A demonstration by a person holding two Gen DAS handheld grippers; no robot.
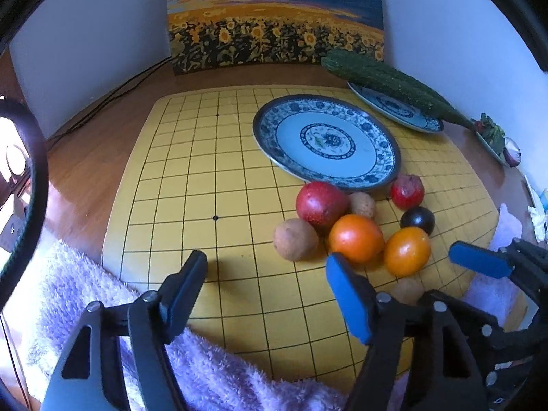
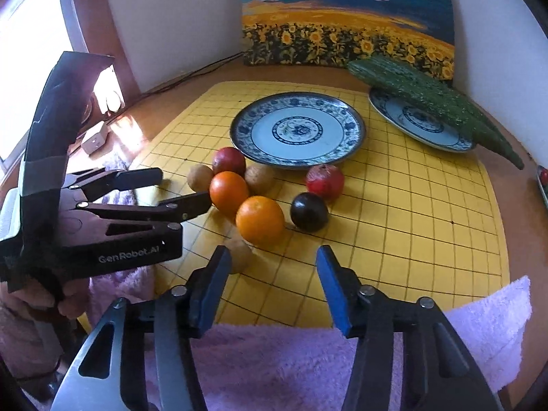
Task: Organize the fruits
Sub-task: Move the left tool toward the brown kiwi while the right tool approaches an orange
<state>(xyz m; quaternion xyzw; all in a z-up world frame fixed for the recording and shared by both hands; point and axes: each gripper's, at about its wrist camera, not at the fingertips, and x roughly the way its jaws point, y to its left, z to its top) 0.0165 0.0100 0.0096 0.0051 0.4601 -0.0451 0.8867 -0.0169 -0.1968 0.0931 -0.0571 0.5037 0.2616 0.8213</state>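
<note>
Several fruits cluster on the yellow grid board just in front of an empty blue-patterned plate [image 1: 298,137] [image 2: 260,133]: a red apple [image 1: 320,203] [image 2: 228,161], two oranges [image 1: 356,238] [image 2: 260,219], a dark plum [image 1: 418,220] [image 2: 309,211], a red pomegranate [image 1: 407,191] [image 2: 324,181] and three small brown fruits [image 1: 295,239] [image 2: 239,255]. My left gripper [image 1: 267,267] [image 2: 178,188] hovers open at the cluster's left, holding nothing. My right gripper [image 2: 273,257] stands open in front of the oranges, its left finger beside the nearest brown fruit.
A second patterned plate [image 1: 404,111] [image 2: 421,123] at the back right carries a long green bitter gourd [image 1: 394,82] [image 2: 428,102]. A sunflower painting [image 1: 274,34] leans on the back wall. A fluffy lilac towel [image 1: 222,370] [image 2: 291,366] covers the near table edge.
</note>
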